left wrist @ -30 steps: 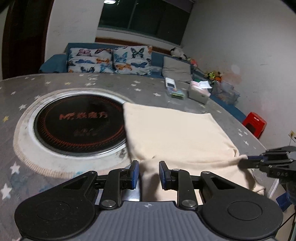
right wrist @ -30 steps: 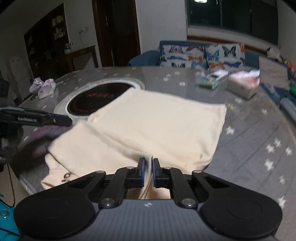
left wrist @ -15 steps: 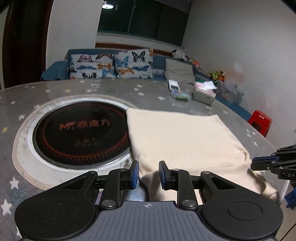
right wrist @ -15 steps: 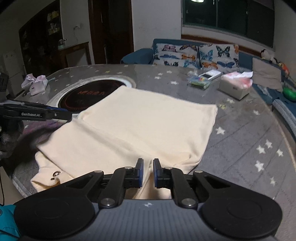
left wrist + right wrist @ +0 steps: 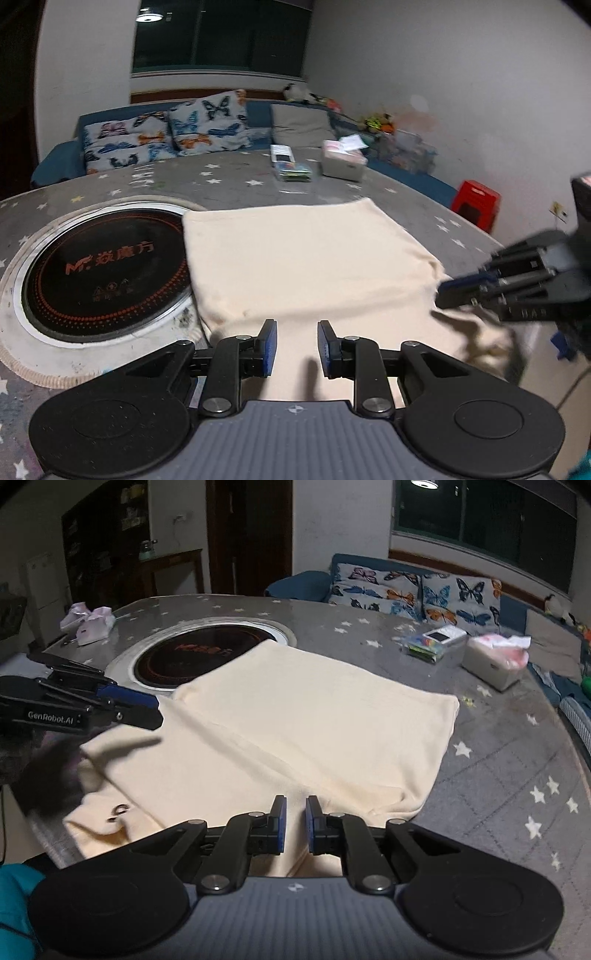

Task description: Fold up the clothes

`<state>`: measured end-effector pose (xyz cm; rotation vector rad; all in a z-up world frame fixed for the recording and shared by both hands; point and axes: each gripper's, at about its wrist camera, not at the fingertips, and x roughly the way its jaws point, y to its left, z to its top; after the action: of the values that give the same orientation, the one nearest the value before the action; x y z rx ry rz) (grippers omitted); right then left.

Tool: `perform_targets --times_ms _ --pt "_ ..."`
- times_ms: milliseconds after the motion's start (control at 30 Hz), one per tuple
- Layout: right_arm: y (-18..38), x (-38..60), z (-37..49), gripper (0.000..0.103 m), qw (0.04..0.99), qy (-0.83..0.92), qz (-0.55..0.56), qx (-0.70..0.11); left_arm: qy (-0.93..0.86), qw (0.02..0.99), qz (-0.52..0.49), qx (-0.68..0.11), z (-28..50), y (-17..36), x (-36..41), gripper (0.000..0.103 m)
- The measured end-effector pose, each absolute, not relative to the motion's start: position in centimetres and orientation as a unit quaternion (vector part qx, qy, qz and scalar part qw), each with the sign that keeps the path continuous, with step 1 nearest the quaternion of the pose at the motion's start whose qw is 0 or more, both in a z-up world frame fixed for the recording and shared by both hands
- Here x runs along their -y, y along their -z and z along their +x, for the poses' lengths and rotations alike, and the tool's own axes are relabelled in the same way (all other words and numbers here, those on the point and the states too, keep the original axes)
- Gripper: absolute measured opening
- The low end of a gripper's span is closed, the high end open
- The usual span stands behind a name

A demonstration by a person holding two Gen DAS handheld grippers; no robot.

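Cream cloth (image 5: 295, 731), folded, lies on the starred table (image 5: 498, 760) at frame centre — the left gripper (image 5: 295, 343) hovers spread over its near edge, the right gripper (image 5: 293, 819) narrowly parted, gripping nothing.

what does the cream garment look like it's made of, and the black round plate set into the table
Cream garment: likely soft matte cotton-type knit; it drapes limply, with no sheen. Black round plate: probably glass or ceramic, glossy; it reflects light and carries printed orange markings.
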<state>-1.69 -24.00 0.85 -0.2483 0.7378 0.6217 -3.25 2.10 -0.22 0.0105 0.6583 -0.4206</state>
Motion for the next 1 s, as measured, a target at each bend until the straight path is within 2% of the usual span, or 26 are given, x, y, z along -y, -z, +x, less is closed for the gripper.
perform_targets --times_ms 300,400,633,833,933,1000 --pt "-0.1 23.6 -4.6 0.01 0.857 -0.327 -0.137 -0.374 0.275 0.903 0.093 -0.316 -8.9 0.0 -1.3 0.034" --pt "-0.6 23.6 -4.9 0.01 0.857 -0.329 -0.141 -0.37 0.289 0.899 0.132 -0.302 -10.4 0.2 -1.3 0.046" --pt "-0.6 23.1 -5.4 0.015 0.853 -0.331 -0.162 -0.37 0.312 0.888 0.196 -0.275 -11.5 1.9 0.4 0.047" --pt "-1.5 23.4 -6.1 0.021 0.854 -0.327 -0.176 -0.363 0.319 0.892 0.196 -0.254 -11.0 2.1 1.1 0.026" --pt "-1.9 23.8 -6.8 0.035 0.852 -0.33 -0.19 -0.359 0.318 0.896 0.183 -0.249 -10.6 1.8 1.1 0.01" --pt "-2.2 24.0 -7.3 0.036 0.849 -0.335 -0.2 -0.357 0.31 0.902 0.162 -0.253 -9.7 1.3 0.8 0.008"
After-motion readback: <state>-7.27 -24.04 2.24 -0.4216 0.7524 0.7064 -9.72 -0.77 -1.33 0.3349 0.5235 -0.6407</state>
